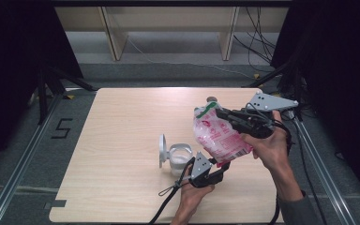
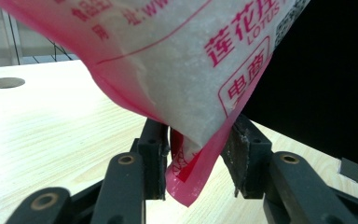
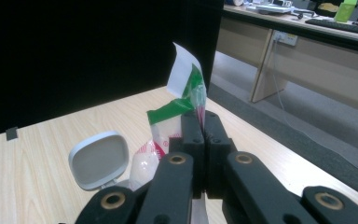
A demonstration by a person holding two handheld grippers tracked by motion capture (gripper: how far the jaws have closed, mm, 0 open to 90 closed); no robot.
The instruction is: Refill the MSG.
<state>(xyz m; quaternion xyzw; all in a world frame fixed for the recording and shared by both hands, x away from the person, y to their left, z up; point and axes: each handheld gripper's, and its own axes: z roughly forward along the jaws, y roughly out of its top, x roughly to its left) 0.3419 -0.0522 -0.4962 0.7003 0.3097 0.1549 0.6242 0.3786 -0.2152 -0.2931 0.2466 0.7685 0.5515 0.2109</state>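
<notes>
Because the right gripper (image 1: 225, 114) pinches the green top edge of the pink bag (image 1: 218, 136) with jaws fully closed, the bag hangs tilted above the table (image 1: 122, 122), near the open white jar (image 1: 180, 158). The left gripper (image 2: 193, 161) stands half open around the bottom corner, probably not pressing it.
</notes>
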